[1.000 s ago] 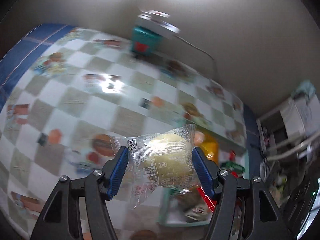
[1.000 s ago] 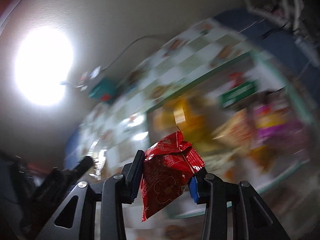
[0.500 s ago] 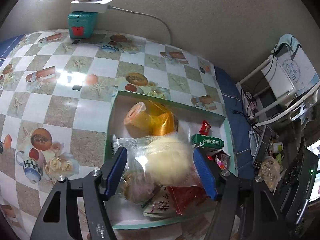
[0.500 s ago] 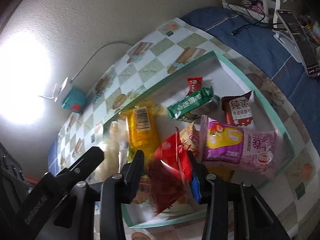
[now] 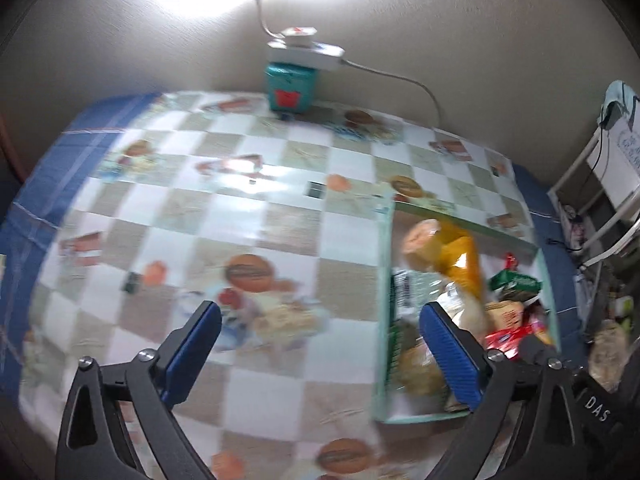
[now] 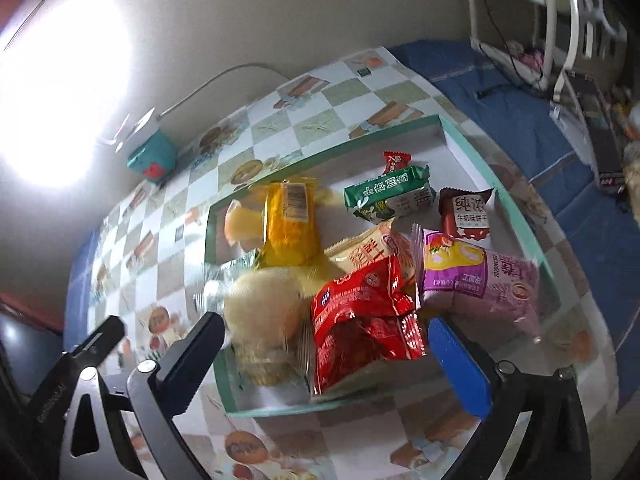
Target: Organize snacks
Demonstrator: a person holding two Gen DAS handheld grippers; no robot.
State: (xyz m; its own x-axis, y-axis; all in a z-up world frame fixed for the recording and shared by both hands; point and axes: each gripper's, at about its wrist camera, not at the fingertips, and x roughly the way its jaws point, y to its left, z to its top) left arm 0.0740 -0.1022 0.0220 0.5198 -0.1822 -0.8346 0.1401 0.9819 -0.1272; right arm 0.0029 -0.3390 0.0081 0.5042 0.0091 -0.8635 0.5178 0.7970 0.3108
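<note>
A checkered tablecloth (image 5: 248, 208) covers the table against a beige wall, with a shallow green-rimmed tray (image 6: 472, 148) of snacks on it. The right gripper (image 6: 324, 344) has its jaws opening, pads clear of the red packet (image 6: 360, 312) lying in the tray beside the pale bun (image 6: 260, 312). The left gripper (image 5: 320, 344) is also opening, over bare cloth with nothing between its jaws. These packets look light, crinkly and slippery; the bun is probably soft, so pinch sealed edges rather than the middle.
</note>
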